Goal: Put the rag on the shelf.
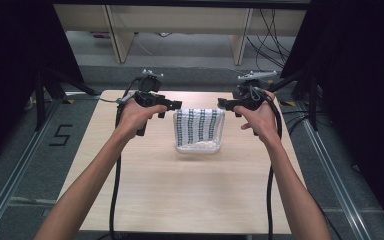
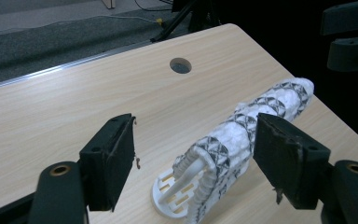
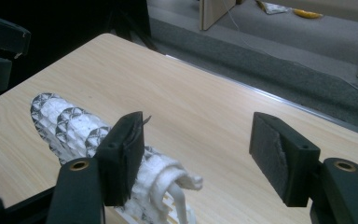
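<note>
Nearest to us our two forearms come in over the pale wood-grain tabletop [image 1: 145, 200], each hand wrapped round a black gripper trailing a cable. We hold the left gripper [image 1: 176, 105] and the right gripper [image 1: 222, 103] level, facing each other above the two ends of a small white plastic basket [image 1: 198, 146] that stands near the middle of the tabletop, a little toward its far edge. Draped over the basket is a cloth [image 1: 198, 125], white with dark bands of triangle pattern, soft and nubbly, hanging down both sides like a folded towel. From the left gripper view, the fingers [image 2: 108, 163] stand wide apart with nothing between them, the cloth [image 2: 251, 126] lying beyond; the basket's slotted rim [image 2: 170, 196] peeps out below. From the right gripper view, those fingers [image 3: 284, 156] are likewise well spread and hold nothing, the cloth [image 3: 70, 123] just behind one pad. We judge the draping done, or the cloth not yet picked up; we cannot tell which. Beyond lie grey carpet and pale furniture legs.
</note>
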Action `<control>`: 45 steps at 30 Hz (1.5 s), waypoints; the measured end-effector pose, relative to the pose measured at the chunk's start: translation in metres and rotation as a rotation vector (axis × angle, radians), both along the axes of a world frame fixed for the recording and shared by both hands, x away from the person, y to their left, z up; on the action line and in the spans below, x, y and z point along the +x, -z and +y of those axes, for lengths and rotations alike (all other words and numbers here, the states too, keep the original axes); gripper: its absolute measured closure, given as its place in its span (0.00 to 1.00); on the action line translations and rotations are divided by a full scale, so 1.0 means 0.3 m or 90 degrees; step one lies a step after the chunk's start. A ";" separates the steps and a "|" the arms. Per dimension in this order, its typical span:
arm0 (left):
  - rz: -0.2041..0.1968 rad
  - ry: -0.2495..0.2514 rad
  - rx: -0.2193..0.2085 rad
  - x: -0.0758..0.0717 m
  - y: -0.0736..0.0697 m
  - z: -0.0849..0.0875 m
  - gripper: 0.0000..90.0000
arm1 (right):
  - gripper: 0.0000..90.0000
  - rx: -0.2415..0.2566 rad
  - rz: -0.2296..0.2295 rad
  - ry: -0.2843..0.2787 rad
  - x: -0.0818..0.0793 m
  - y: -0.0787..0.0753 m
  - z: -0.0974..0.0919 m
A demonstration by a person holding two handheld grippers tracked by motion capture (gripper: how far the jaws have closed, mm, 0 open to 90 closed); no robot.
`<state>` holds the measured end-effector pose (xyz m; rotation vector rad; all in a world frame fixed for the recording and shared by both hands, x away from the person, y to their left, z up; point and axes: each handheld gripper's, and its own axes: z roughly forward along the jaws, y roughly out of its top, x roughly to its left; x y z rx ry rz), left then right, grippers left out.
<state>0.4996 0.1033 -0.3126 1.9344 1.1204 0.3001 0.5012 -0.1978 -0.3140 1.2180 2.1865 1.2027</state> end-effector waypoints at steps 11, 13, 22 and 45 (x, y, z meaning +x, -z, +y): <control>-0.006 0.001 -0.007 -0.035 0.013 0.008 0.31 | 0.39 0.003 -0.001 -0.013 -0.029 0.019 -0.010; -0.006 0.005 -0.003 -0.039 0.015 0.011 0.31 | 0.39 0.004 -0.008 -0.019 -0.028 0.022 -0.010; -0.012 0.006 -0.010 -0.061 0.010 0.011 0.31 | 0.38 0.009 -0.001 -0.022 -0.055 0.023 0.001; -0.017 0.023 -0.010 -0.124 0.023 0.027 0.30 | 0.35 0.008 -0.013 -0.037 -0.121 0.027 0.002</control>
